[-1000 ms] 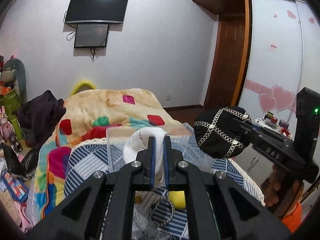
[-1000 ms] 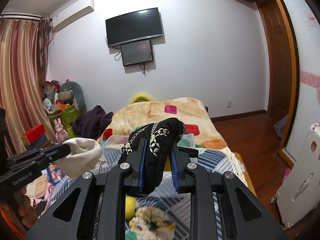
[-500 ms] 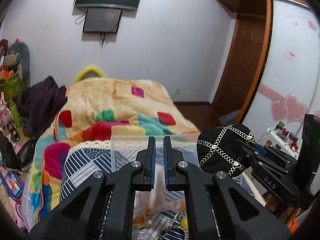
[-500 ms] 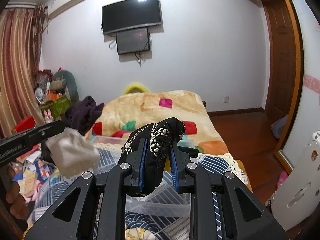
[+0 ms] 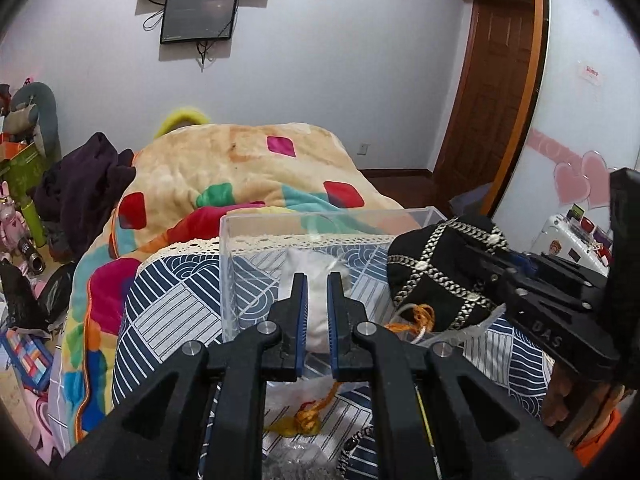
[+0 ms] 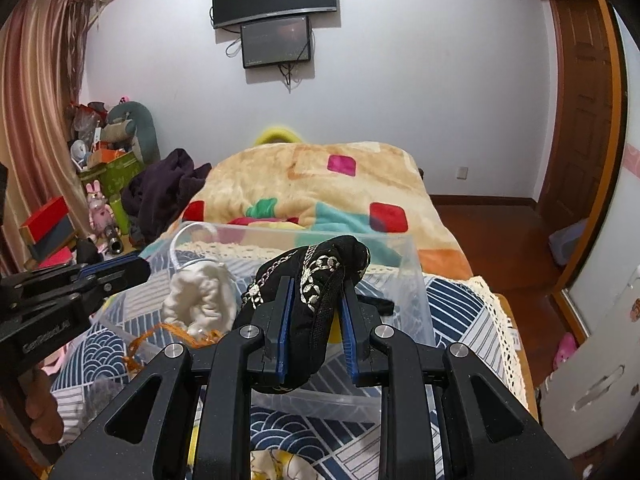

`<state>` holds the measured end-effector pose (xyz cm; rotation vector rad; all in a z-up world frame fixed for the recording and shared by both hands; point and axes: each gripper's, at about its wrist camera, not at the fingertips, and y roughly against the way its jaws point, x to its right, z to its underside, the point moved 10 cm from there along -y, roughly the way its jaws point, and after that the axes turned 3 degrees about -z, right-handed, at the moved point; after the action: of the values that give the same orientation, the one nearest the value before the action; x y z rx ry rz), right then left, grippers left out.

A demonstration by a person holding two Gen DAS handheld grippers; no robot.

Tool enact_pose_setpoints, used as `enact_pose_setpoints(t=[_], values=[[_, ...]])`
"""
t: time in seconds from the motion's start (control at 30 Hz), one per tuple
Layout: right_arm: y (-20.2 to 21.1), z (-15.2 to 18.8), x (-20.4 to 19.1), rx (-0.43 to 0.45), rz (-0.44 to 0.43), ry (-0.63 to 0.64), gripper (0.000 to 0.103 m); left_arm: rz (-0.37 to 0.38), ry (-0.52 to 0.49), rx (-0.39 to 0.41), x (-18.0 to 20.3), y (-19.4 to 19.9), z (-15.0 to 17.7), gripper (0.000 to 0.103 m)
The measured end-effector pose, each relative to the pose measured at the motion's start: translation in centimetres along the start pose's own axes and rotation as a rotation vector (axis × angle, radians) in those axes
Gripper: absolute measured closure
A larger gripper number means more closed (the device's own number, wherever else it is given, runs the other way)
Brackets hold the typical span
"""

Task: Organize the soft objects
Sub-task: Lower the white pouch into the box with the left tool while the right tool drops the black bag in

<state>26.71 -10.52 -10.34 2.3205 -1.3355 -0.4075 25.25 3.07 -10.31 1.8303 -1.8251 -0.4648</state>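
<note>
A clear plastic box (image 5: 320, 220) (image 6: 416, 280) stands on the blue-and-white patterned cloth on the bed. A white soft pouch (image 5: 316, 312) (image 6: 200, 300) lies inside it. My left gripper (image 5: 317, 280) (image 6: 120, 274) hovers over the box's near side, its jaws a narrow gap apart and empty. My right gripper (image 6: 314, 300) (image 5: 496, 264) is shut on a black soft pouch with silver chain trim (image 6: 316, 280) (image 5: 436, 272), held over the box's right part.
An orange cord (image 5: 416, 316) lies at the box's near edge. More small soft items (image 5: 300, 420) lie on the cloth near me. A colourful blanket (image 5: 240, 168) covers the bed beyond. Clutter and toys (image 6: 104, 184) stand left, a wardrobe (image 5: 580, 120) right.
My left gripper held the white pouch above the box a second ago; the pouch has dropped into the box and the gripper is empty. My right gripper moved over the box with the black pouch.
</note>
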Motion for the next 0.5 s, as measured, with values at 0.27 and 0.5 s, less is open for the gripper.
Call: enact_pose_setpoints(t=[0.27,0.5], values=[[-1.1,1.6,0.4,-0.083,0.002,-0.003,0.076,-0.016,-0.038,0.023,0.4,1.3,0.2,0.069],[-0.2,1.7,0.9,-0.068,0.037,0.001,0.045,-0.023,-0.063,0.07,1.0,3.2,-0.1,0.042]])
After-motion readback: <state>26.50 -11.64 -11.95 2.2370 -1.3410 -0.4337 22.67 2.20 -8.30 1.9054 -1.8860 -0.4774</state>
